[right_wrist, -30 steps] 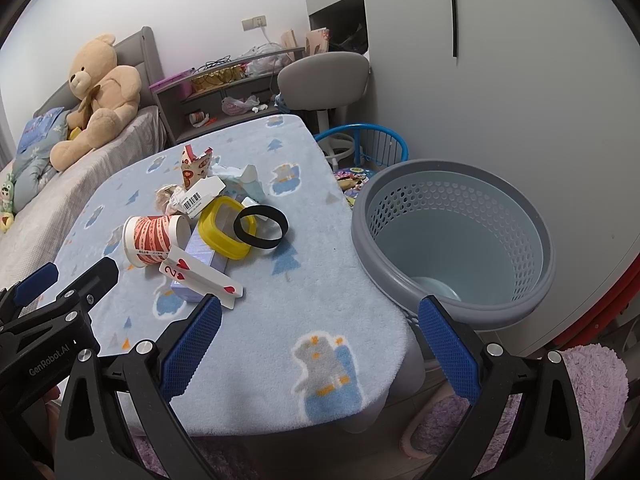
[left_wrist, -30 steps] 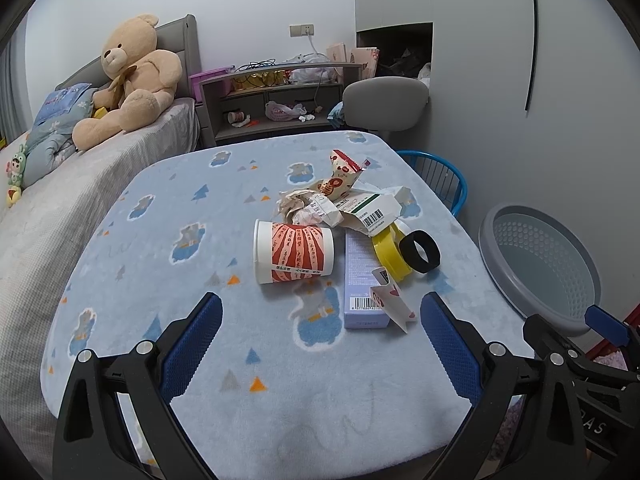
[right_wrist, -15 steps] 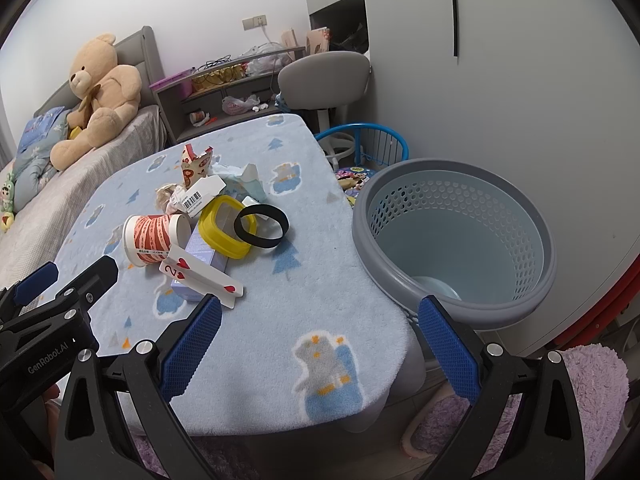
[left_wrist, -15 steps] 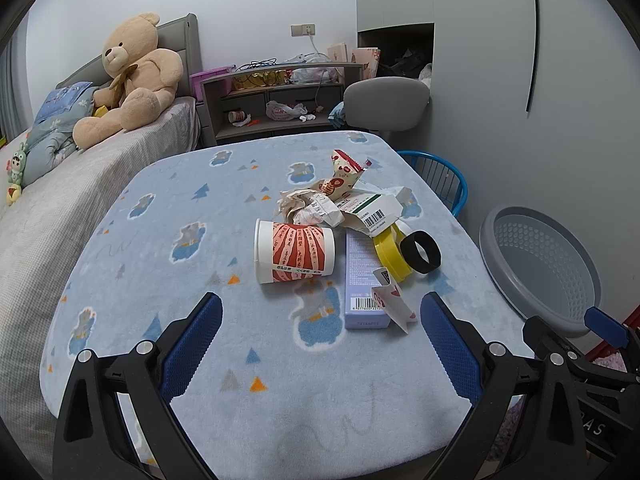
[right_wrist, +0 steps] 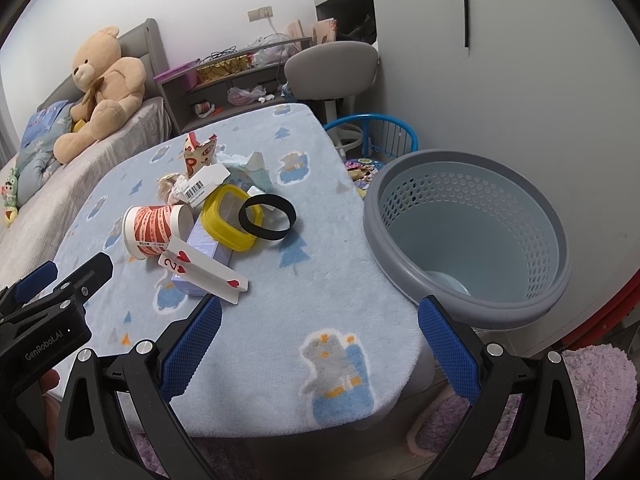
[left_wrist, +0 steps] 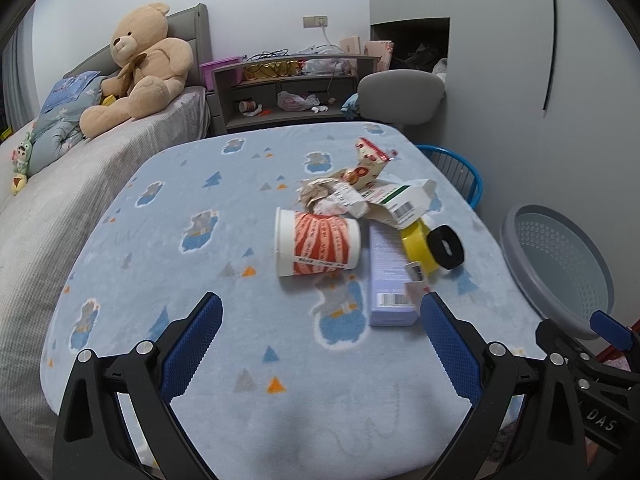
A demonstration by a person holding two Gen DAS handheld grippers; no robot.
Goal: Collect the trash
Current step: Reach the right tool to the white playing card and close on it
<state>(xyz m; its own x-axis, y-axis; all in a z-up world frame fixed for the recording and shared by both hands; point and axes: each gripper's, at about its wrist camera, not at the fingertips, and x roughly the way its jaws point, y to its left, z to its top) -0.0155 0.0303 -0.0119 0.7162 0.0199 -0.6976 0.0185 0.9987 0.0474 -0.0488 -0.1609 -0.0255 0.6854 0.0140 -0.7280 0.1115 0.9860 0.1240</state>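
Change: left tool (left_wrist: 320, 312) has eased a little nearer the litter since a second ago; right tool (right_wrist: 320, 312) and every item lie as they did.
Left tool: jaws spread wide, gripping nothing, hovering over the near part of the bench (left_wrist: 168, 248).
Right tool: jaws spread wide, gripping nothing, above the near right corner of the bench (right_wrist: 320, 280); its tip also shows at the lower right of the left view (left_wrist: 576, 340).
Cup (left_wrist: 316, 242): on its side, just ahead of the left tool, mouth to the left; ahead-left of the right tool (right_wrist: 154, 230).
Box (left_wrist: 390, 276): lilac, flat on the bench, close ahead of the left tool's right finger, touching the cup's base side.
Card (right_wrist: 202, 268): a two of hearts, propped on the box, just ahead of the right tool's left finger.
Yellow ring (right_wrist: 230, 218): beyond the box, leaning on it.
Black band (right_wrist: 267, 218): resting against the yellow ring, ahead of the right tool.
Wrappers (left_wrist: 360, 188): crumpled paper and a barcoded carton, piled beyond the cup.
Basket (right_wrist: 468, 236): grey, beside the bench's right edge, ahead-right of the right tool; far right of the left tool (left_wrist: 560, 268).
Bear (left_wrist: 140, 68): on the bed, well beyond the left tool.
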